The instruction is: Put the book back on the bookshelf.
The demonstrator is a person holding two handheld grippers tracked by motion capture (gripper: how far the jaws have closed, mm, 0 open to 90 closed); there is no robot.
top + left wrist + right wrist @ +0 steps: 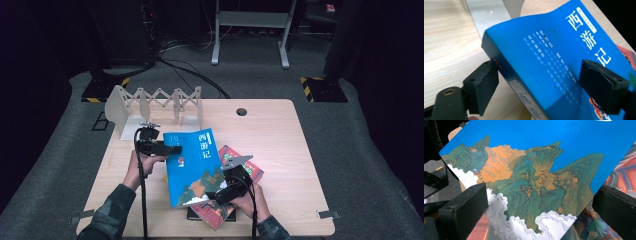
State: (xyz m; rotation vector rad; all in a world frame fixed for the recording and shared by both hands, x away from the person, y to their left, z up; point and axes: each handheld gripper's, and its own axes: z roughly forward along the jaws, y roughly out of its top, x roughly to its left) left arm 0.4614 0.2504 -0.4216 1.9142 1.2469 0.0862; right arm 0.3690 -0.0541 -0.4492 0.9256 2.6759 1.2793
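Observation:
A blue paperback (pixel 192 165) with white Chinese title characters lies tilted on top of a red book (pixel 247 169), its far left corner raised. My left gripper (pixel 175 149) is shut on that corner. In the left gripper view one pad (pixel 482 85) presses the spine side of the blue paperback (pixel 544 62), and the other pad (pixel 602 86) sits on the cover. My right gripper (pixel 214 196) is at the book's near right corner. In the right gripper view its jaws stand wide apart (pixel 540 220), with the painted mountain cover (pixel 531 177) between and beyond them, untouched by the pads.
A white folding book rack (pixel 150 107) stands at the table's far left. A dark book (pixel 194 215) peeks out under the stack near the front edge. The wooden table (pixel 290 150) has a cable hole (pixel 241 111) at the back. Cables and stands sit on the floor beyond.

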